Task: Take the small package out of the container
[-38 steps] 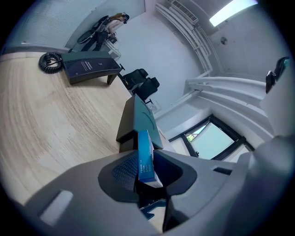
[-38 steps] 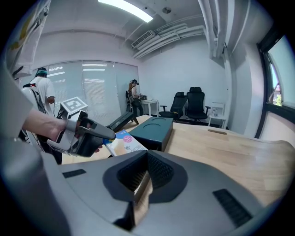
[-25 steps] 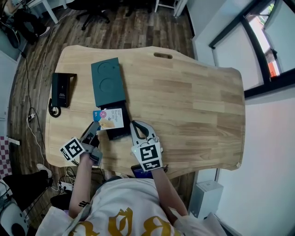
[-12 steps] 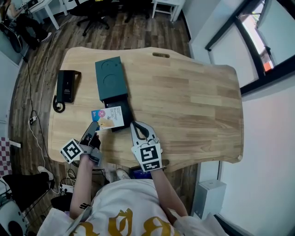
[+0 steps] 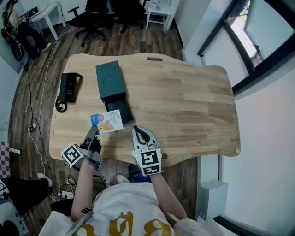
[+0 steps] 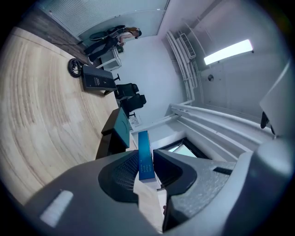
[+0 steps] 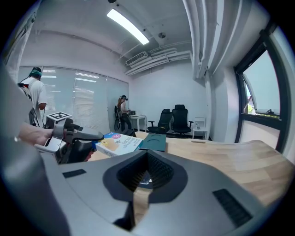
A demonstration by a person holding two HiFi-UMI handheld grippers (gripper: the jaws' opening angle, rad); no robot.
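Observation:
The small package (image 5: 107, 121), white and blue with a yellow picture, lies flat over the table just in front of the dark teal container (image 5: 110, 83), clear of its open dark end. My left gripper (image 5: 93, 131) is shut on the package's near edge. In the left gripper view the package (image 6: 145, 154) stands edge-on, pinched between the jaws (image 6: 144, 173). My right gripper (image 5: 137, 129) rests on the table to the right of the package, jaws shut, nothing in them. The right gripper view shows the package (image 7: 119, 142), the left gripper (image 7: 85, 135) and the container (image 7: 154, 142).
A black handset with a coiled cord (image 5: 69, 88) lies at the table's left side. The wooden table (image 5: 184, 106) has a slot handle (image 5: 154, 59) at its far edge. Office chairs (image 5: 94, 9) stand beyond it. A person (image 7: 34, 94) stands at the left.
The left gripper has drawn the package back and left, out of the container's open end and toward the table's front edge. The right gripper has stayed beside it.

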